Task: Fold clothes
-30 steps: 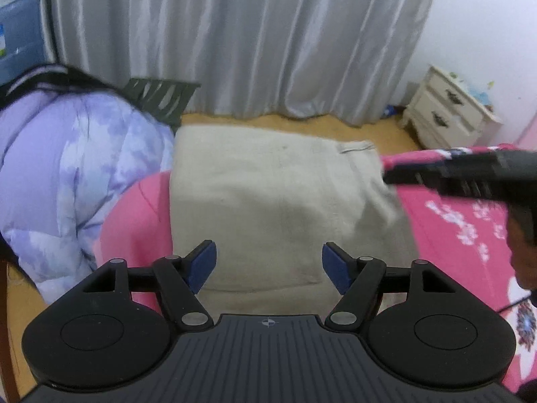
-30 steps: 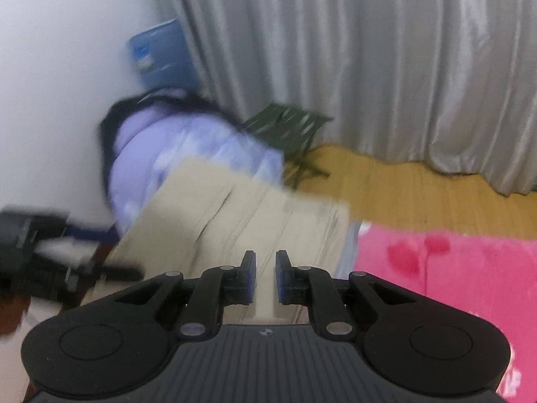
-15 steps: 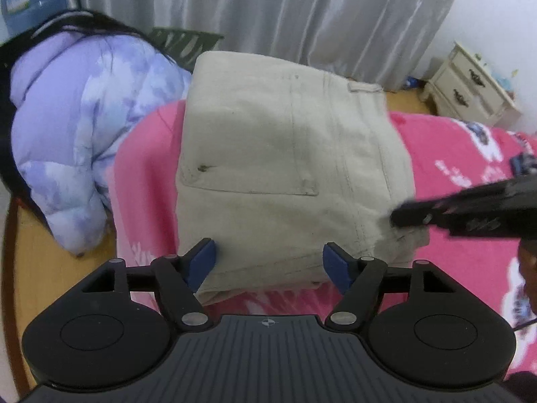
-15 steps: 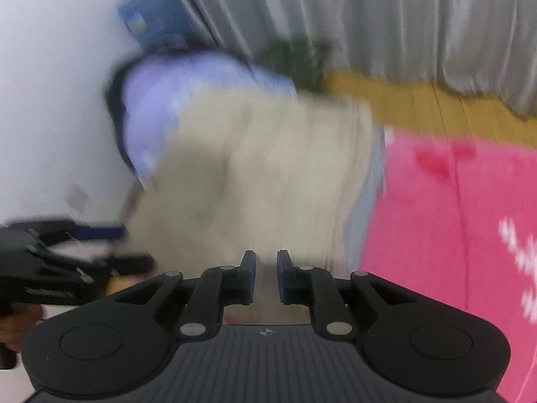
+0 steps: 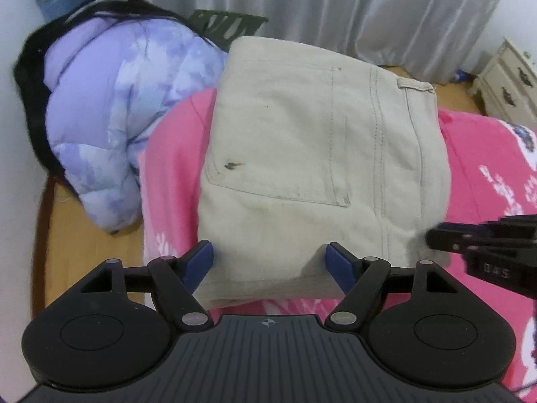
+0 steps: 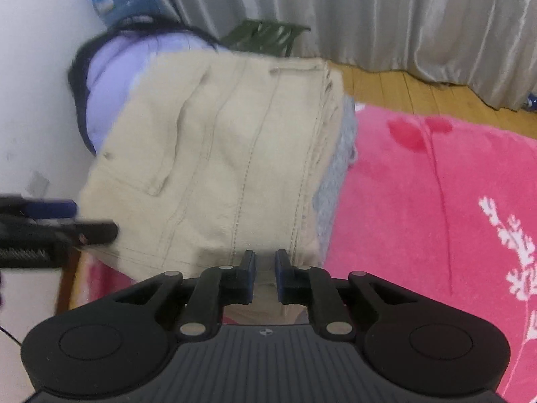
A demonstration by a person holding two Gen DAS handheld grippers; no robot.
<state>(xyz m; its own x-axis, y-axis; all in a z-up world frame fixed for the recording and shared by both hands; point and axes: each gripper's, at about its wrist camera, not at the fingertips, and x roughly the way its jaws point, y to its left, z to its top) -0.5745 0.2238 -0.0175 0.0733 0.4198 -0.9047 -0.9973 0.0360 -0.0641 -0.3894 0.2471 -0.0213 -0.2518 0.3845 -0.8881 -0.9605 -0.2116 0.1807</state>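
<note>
Left wrist view: folded beige trousers [image 5: 302,154] lie on a pink floral blanket [image 5: 486,174], back pocket up, with a lilac puffer jacket [image 5: 110,117] bunched just beside them at the blanket's edge. Left gripper [image 5: 270,263] hangs over the near fold with its jaws spread wide, blue pads either side of the cloth edge and not pressing on it. Right gripper [image 6: 265,273] has its jaws nearly together and closing on the near hem; beige cloth shows between the pads, so it looks pinched. Risks, as judgement: only the right side is held, so any pull now could drag that corner and skew the stack; layered edges on the far right side [image 6: 330,100] could slide apart, since a grey garment [image 6: 335,181] lies under them. Open left pads could snag the top layer alone. Trousers sit near the blanket's edge, so a shove could push them toward the jacket or floor. Materials: trousers a stiff, matte cotton twill with raised seams and a small dark mark near the pocket; blanket fleecy and likely grippy; jacket slick, puffy, quilted; curtain [image 5: 335,0] grey, glossy, pleated.
</note>
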